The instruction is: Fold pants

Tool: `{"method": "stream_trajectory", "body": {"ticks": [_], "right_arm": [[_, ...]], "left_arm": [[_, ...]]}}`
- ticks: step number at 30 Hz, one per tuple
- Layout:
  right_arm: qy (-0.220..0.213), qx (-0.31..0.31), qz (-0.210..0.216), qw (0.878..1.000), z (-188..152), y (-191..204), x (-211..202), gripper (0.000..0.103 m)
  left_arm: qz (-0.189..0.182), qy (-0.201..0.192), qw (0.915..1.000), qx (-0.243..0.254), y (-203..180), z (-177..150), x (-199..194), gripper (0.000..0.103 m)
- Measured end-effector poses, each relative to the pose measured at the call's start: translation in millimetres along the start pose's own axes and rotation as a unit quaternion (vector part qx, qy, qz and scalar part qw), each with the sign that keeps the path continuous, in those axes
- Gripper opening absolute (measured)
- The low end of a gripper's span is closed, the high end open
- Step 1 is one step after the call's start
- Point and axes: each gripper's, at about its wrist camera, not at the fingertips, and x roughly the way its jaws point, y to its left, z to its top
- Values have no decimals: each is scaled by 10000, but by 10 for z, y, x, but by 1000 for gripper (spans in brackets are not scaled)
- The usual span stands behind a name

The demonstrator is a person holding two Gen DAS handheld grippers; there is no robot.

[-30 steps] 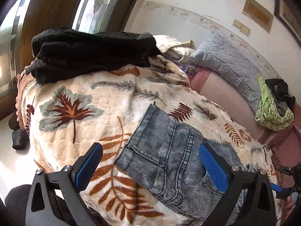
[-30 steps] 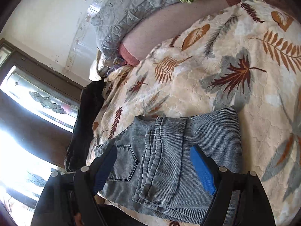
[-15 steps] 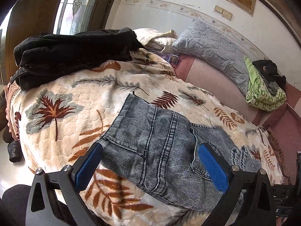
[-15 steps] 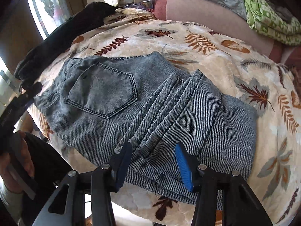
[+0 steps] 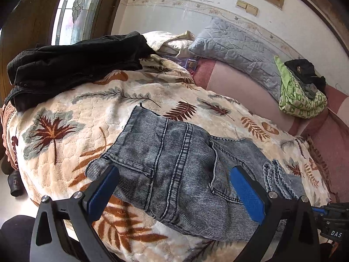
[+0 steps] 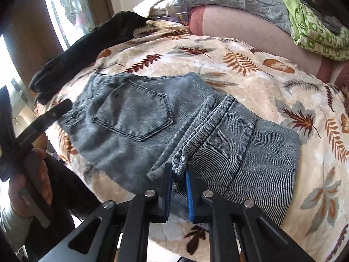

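Grey-blue denim pants (image 5: pixel 174 166) lie partly folded on a leaf-patterned blanket (image 5: pixel 65 118); in the right wrist view the pants (image 6: pixel 135 118) show a back pocket, with the leg hems stacked across the middle. My right gripper (image 6: pixel 178 172) is shut on the bunched hem layers at the near edge of the pants. My left gripper (image 5: pixel 174 187) is open and empty, its blue pads astride the waist end just above the cloth. The left gripper's finger (image 6: pixel 43 118) shows at the left of the right wrist view.
A black garment (image 5: pixel 72 65) lies at the blanket's far left edge. A grey quilted pillow (image 5: pixel 237 52), a pink bolster (image 5: pixel 246 91) and a green cloth with dark clothes (image 5: pixel 303 96) lie at the back. A window (image 5: pixel 80 8) is at the left.
My right gripper has closed from open onto the stacked hems at the near edge. My left gripper has shifted slightly over the waist end and stays open.
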Motion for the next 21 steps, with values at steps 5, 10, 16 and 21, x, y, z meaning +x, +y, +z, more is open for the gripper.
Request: {"method": "stream_trajectory", "body": {"ticks": [5,10,16,21], "right_arm": [[503,-52,63,9987,-218,35,439,17],[255,281,912,9951,-225,-32,277,68],[-437,1985,1773,9629,-116,-809,-88,68],[-666,3740,2454,8919,-16,-1937,73,68]], "left_arm": [[-31,-71,9997,233,-119,-19,-32,102],[-108,-69,9984,556,-277,-43,-49,102],[-680,245,9937,857,-745,49,-59,102],[-1534,774,9756,1366,-1509,-22,91,102]]}}
